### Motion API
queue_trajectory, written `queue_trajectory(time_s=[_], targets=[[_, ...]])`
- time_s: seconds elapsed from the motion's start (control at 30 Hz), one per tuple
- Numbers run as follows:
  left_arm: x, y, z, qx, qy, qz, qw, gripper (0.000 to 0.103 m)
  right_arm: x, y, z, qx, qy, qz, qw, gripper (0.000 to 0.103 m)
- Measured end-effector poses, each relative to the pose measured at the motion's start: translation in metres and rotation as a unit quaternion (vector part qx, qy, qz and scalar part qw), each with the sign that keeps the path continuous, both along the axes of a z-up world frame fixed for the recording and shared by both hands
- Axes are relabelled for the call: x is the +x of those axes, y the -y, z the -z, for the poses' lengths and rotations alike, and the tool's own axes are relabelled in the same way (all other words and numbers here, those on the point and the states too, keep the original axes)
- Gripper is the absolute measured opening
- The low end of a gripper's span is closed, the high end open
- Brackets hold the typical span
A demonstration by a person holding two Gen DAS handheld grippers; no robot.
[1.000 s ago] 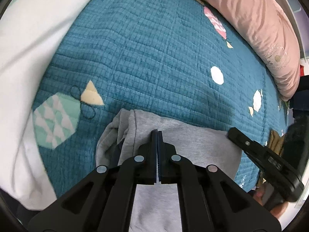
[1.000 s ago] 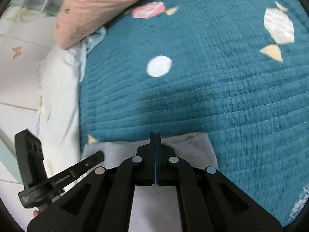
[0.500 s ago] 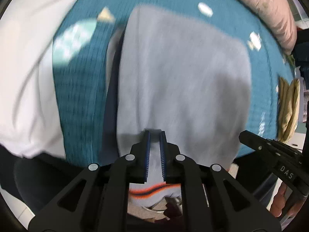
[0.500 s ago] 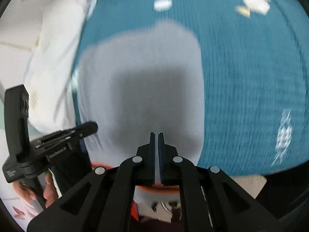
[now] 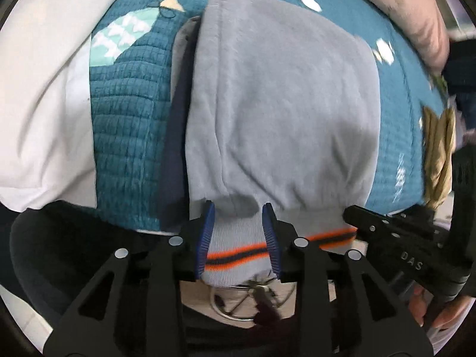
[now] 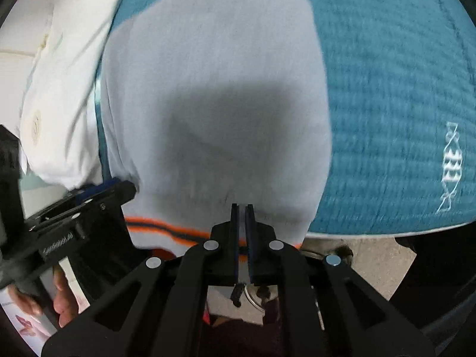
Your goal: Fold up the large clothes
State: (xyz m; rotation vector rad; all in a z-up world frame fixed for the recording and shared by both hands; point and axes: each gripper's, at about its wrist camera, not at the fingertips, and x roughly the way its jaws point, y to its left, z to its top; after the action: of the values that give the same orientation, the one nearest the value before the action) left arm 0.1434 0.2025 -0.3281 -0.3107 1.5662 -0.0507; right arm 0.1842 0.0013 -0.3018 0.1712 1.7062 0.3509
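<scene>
A grey sweatshirt [image 5: 282, 98] lies folded on the teal quilt [image 5: 125, 119], its orange and navy striped hem [image 5: 235, 255] hanging over the bed's near edge. My left gripper [image 5: 238, 208] is open, its blue pads either side of the hem band. In the right wrist view the same sweatshirt [image 6: 214, 89] fills the middle. My right gripper [image 6: 241, 208] stands slightly open at the hem [image 6: 160, 229], with a narrow gap and nothing clamped. Each gripper shows in the other's view, at the sweatshirt's other lower corner.
A white pillow [image 5: 41, 83] lies left of the quilt and a pink pillow [image 5: 410, 15] at the far right. A tan garment [image 5: 437, 148] lies at the quilt's right edge. Floor and a metal ring [image 5: 253, 297] show below the bed edge.
Both grippers were shut on the grey fabric low over the quilt. They have pulled back to the bed's near edge and opened, leaving the sweatshirt folded flat.
</scene>
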Motion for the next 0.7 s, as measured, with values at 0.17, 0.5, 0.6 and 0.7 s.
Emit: queue_trajectory(time_s=[0.17, 0.5, 0.6, 0.7], targets=[[-0.004, 0.025, 0.018, 0.066, 0.002, 0.031, 0.9973, 0.037, -0.008, -0.008, 0.018, -0.023, 0.012, -0.011, 1.000, 0.002], [-0.011, 0.044, 0.001, 0.078, 0.018, 0.042, 0.9959, 0.069, -0.003, 0.008, 0.002, 0.003, -0.001, -0.001, 1.000, 0.040], [-0.014, 0.045, -0.008, 0.100, 0.024, 0.036, 0.9940, 0.076, -0.001, 0.013, -0.009, -0.008, 0.018, 0.002, 1.000, 0.075], [-0.017, 0.038, -0.014, 0.068, 0.024, 0.019, 0.9972, 0.084, 0.002, 0.024, -0.021, 0.004, 0.034, 0.011, 0.999, 0.084]])
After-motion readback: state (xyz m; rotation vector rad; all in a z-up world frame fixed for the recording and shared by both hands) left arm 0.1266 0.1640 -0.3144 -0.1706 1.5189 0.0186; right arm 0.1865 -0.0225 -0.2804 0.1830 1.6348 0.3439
